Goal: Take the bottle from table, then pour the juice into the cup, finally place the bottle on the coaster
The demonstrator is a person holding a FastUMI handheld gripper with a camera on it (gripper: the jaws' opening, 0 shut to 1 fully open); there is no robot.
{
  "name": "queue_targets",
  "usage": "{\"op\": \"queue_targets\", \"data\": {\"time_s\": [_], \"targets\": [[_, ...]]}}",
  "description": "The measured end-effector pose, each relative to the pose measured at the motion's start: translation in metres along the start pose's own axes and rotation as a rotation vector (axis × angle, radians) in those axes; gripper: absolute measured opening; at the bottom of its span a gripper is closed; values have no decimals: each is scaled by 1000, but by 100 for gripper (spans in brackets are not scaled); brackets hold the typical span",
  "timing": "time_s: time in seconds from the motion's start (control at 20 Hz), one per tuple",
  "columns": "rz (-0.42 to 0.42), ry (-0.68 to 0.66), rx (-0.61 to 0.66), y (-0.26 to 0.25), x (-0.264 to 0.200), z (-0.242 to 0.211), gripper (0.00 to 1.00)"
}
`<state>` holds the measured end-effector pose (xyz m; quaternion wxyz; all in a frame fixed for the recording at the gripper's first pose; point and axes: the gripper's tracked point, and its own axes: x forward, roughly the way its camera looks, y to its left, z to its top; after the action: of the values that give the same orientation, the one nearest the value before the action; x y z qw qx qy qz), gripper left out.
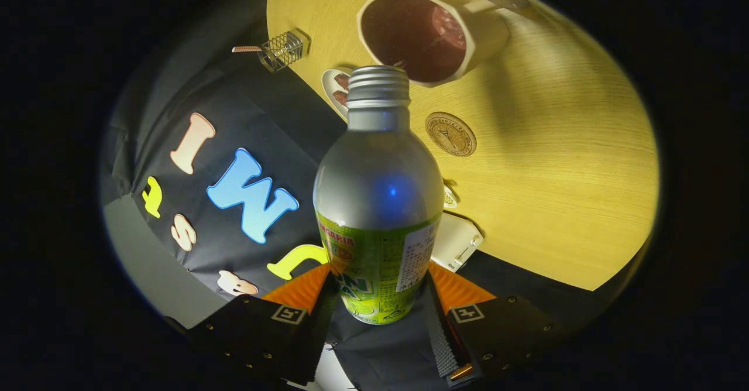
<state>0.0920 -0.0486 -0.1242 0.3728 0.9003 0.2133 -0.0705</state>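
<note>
Bottle point(378, 203) sits clamped between my two fingers point(304, 290), gripper point(379, 297) closed on its labelled lower body so its capped neck tips toward the dark-filled cup point(430, 37) on the table point(556, 174), round coaster point(450, 134) waiting just beside it.

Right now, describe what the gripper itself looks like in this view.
The gripper shows as two fingers at the bottom of the view, each a dark, blocky body with small screw heads and a square black-and-white marker on top. The inner faces taper into ribbed wedge-shaped pads. A textured strip runs along the right finger's inner edge.
</note>
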Motion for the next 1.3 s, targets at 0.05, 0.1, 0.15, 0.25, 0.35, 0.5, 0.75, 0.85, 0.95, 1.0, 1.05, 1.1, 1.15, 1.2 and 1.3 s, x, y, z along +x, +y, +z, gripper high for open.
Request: {"op": "queue_targets", "data": {"time_s": [0.05, 0.1, 0.15, 0.25, 0.35, 0.5, 0.75, 0.85, 0.95, 1.0, 1.05, 1.1, 1.15, 1.2, 1.3], "targets": [[-7, 0, 2, -1, -1, -1, 74], [-7, -4, 6, 0, -1, 1, 74], [-5, -2, 10, 2, -2, 1, 74], [-3, -1, 13, 4, -2, 1, 74], [-6, 3, 14, 4, -4, 1, 74], [-14, -1, 5, 2, -5, 4, 74], [-52, 4, -64, -9, -10, 6, 74], [-68, -8, -141, -16, -13, 10, 74], [-96, -20, -208, -24, -13, 14, 74], [-108, -32, -240, -30, -12, 16, 74], [-122, -42, -274, -36, -14, 18, 74], [-135, -50, -314, -42, -13, 19, 74], [-140, -65, -363, -46, -15, 22, 74], [-153, -79, -414, -51, -15, 26, 74], [-186, -116, -502, -60, -15, 38, 74]]}}
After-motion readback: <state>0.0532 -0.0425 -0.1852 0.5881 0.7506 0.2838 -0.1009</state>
